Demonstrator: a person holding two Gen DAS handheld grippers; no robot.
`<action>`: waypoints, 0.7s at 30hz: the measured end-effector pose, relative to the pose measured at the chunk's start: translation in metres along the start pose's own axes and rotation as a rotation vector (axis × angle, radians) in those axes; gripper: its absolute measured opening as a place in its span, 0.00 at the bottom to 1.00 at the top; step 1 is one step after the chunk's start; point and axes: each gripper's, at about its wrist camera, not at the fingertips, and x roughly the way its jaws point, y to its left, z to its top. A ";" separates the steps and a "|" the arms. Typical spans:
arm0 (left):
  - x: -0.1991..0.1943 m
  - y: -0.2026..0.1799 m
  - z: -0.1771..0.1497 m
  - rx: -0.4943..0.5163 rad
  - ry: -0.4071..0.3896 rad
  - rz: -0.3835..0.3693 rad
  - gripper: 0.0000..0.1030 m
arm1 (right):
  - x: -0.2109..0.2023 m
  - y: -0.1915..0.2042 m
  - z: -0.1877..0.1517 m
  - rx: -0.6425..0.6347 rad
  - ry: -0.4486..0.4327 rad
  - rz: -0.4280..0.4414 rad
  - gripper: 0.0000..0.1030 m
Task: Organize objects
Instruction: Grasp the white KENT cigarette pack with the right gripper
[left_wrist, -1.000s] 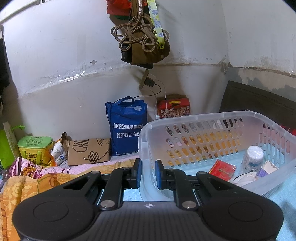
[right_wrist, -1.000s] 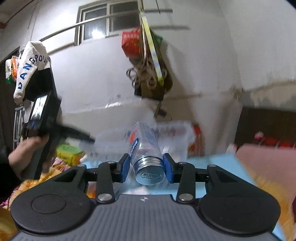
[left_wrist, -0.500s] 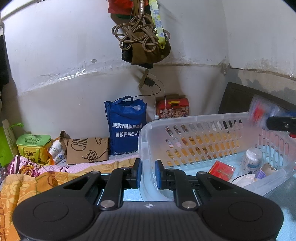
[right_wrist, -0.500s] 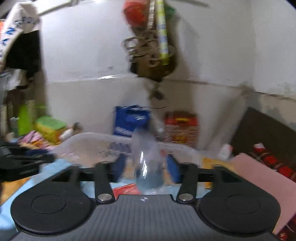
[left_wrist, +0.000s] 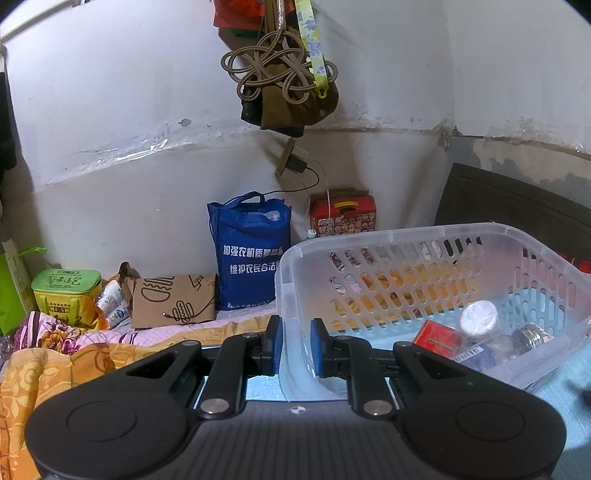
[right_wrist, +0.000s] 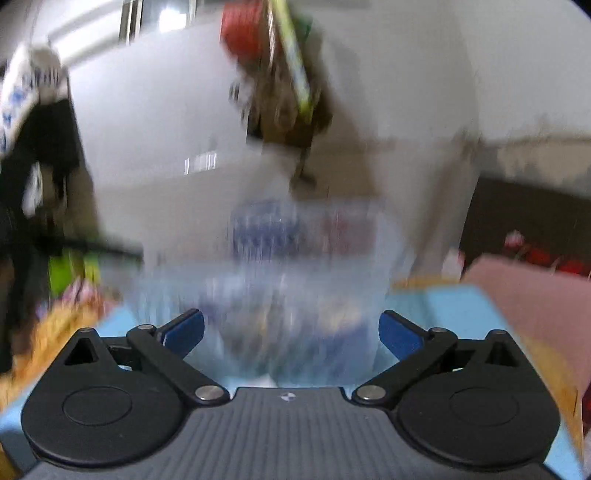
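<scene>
In the left wrist view a clear perforated plastic basket (left_wrist: 406, 236) stands on a light blue surface. My left gripper (left_wrist: 296, 345) is shut on the basket's near left corner wall, which runs between its blue pads. Inside the basket lie a clear bottle (left_wrist: 513, 341) on its side, a white-lidded jar (left_wrist: 478, 317) and a red box (left_wrist: 437, 334). In the blurred right wrist view my right gripper (right_wrist: 291, 325) has its jaws opening wide with nothing between the pads. The basket (right_wrist: 303, 266) is a blur just ahead of it.
Against the white wall stand a blue tote bag (left_wrist: 251, 254), a red patterned box (left_wrist: 343, 218), a brown paper bag (left_wrist: 173, 301) and a green tin (left_wrist: 66, 291). Knotted cords and a pouch (left_wrist: 280, 74) hang above. Floral bedding (left_wrist: 55, 354) lies left, pink cloth (right_wrist: 535, 295) right.
My right gripper carried the clear bottle over the basket, opened and let it go; the bottle now lies inside. The left gripper has stayed on the basket corner.
</scene>
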 end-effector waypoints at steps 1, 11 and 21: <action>0.000 0.000 0.000 0.001 0.001 0.001 0.19 | 0.009 0.003 -0.005 -0.016 0.042 -0.002 1.00; 0.000 0.002 0.000 0.001 0.001 -0.002 0.19 | 0.046 0.028 -0.036 -0.127 0.216 0.052 0.98; 0.001 0.004 0.001 0.002 0.000 -0.005 0.19 | 0.056 0.030 -0.036 -0.148 0.261 0.035 0.71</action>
